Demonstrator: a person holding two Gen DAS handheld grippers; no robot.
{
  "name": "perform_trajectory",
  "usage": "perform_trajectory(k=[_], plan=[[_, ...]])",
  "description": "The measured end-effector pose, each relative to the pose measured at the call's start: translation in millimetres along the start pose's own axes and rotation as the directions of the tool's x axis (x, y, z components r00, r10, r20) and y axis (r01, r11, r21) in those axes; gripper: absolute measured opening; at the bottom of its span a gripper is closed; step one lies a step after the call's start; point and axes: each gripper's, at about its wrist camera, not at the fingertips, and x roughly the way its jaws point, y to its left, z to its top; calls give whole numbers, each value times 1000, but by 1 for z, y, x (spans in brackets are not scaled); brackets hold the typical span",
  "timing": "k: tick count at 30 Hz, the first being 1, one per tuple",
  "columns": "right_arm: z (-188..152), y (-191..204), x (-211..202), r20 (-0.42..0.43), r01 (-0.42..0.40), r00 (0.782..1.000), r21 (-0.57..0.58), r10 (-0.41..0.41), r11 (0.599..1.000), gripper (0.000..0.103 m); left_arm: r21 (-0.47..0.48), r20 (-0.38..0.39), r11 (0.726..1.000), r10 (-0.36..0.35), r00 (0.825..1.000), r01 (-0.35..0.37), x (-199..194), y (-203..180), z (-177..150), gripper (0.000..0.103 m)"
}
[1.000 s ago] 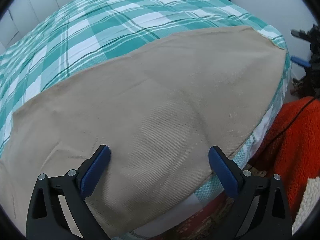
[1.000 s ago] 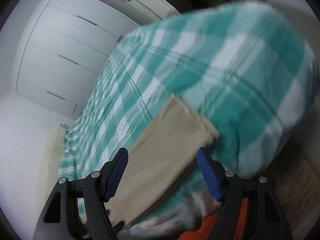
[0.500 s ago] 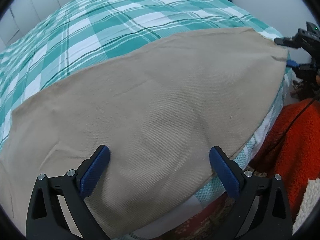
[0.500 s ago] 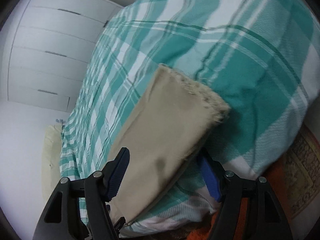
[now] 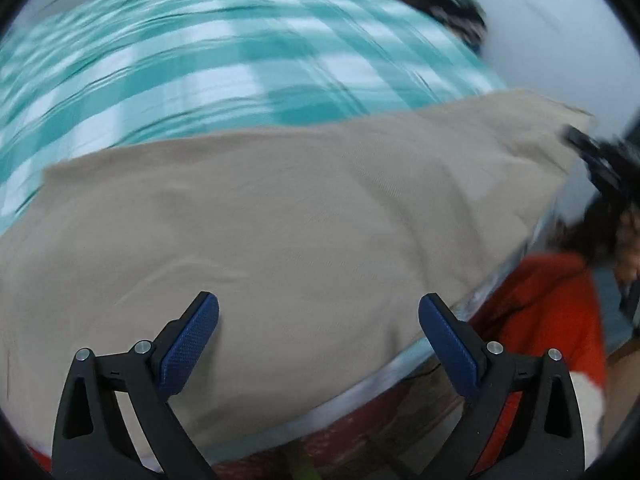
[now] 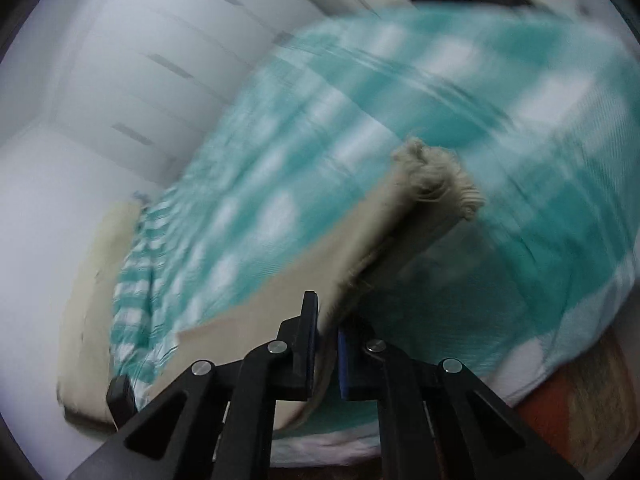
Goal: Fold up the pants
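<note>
Pants [image 5: 280, 220] spread on bed [image 5: 200, 48]; right claw [image 6: 326, 344] just closed, pinching pants' frayed end off bed; left claw [image 5: 318, 340] spread wide above pants.

open left claw [image 5: 318, 340] over tan pants [image 5: 304, 216]

Bedspread [image 6: 460, 92] motion-blurred, both views.

Both wrist views close, angled down, sharing pants [image 5: 304, 216] on bed [image 6: 360, 92].
</note>
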Motion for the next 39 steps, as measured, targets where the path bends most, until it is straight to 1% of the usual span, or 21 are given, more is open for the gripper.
perform_trajectory(k=[3,6,9,12,13,14,15,16,17,18,19,20,22,24,25,26,29,30,33,36,39], plan=[[0,70,-26,41,-47,998,-187,56,981,9,-113,53,993,36,998,-30,-30,53,-7,100],[-12,148,-35,31,-101,992,-355,119,929,9,-247,106,968,76,991,-48,-57,109,-24,100],[-39,220,-23,-21,-166,984,-490,178,856,9,-386,143,921,117,983,-53,-75,161,-53,100],[-82,282,7,-119,-237,971,-591,208,771,9,-494,161,867,161,974,-62,-84,200,-78,100],[-101,299,22,-159,-260,966,-620,205,741,13,-533,164,844,176,971,-63,-88,213,-89,100],[-121,310,38,-202,-284,959,-632,200,721,14,-568,165,821,190,968,-65,-90,227,-100,100],[-137,315,51,-250,-313,948,-626,197,714,27,-608,159,791,208,965,-71,-92,240,-111,100],[-155,318,65,-312,-355,929,-607,198,711,48,-634,156,770,216,964,-70,-93,246,-116,100],[-174,318,82,-371,-395,907,-580,201,712,52,-664,161,746,216,963,-57,-95,255,-122,100],[-184,315,90,-385,-401,902,-575,197,713,51,-689,181,724,213,960,-31,-99,262,-127,100],[-194,310,94,-385,-393,904,-581,185,713,51,-699,198,714,215,956,-16,-103,266,-129,100],[-199,302,98,-355,-354,922,-602,157,716,50,-703,213,711,225,951,-11,-105,266,-128,100],[-198,285,98,-263,-248,960,-642,95,725,46,-697,230,717,246,942,-17,-106,262,-124,100],[-191,259,109,-164,-120,986,-672,11,730,39,-681,240,732,259,936,-28,-104,252,-117,100],[-190,249,117,-166,-102,986,-665,-13,740,36,-669,244,742,264,933,-35,-103,247,-115,100],[-184,233,128,-191,-92,981,-648,-45,756,36,-640,252,767,268,930,-47,-102,235,-108,100],[-200,191,164,-299,-66,942,-611,-152,789,34,-516,260,854,230,938,-66,-93,199,-85,100],[-208,184,168,-299,-60,940,-613,-162,788,34,-454,257,889,196,946,-61,-84,178,-71,100],[-216,190,164,-259,-38,949,-656,-178,753,34,-319,217,947,105,970,-31,-55,132,-38,101],[-217,187,163,-252,-32,950,-668,-186,744,34,-215,189,975,99,977,-57,-28,99,-12,101],[-220,189,162,-254,-39,951,-661,-175,750,34,-145,104,978,167,980,-151,5,83,-8,100]])
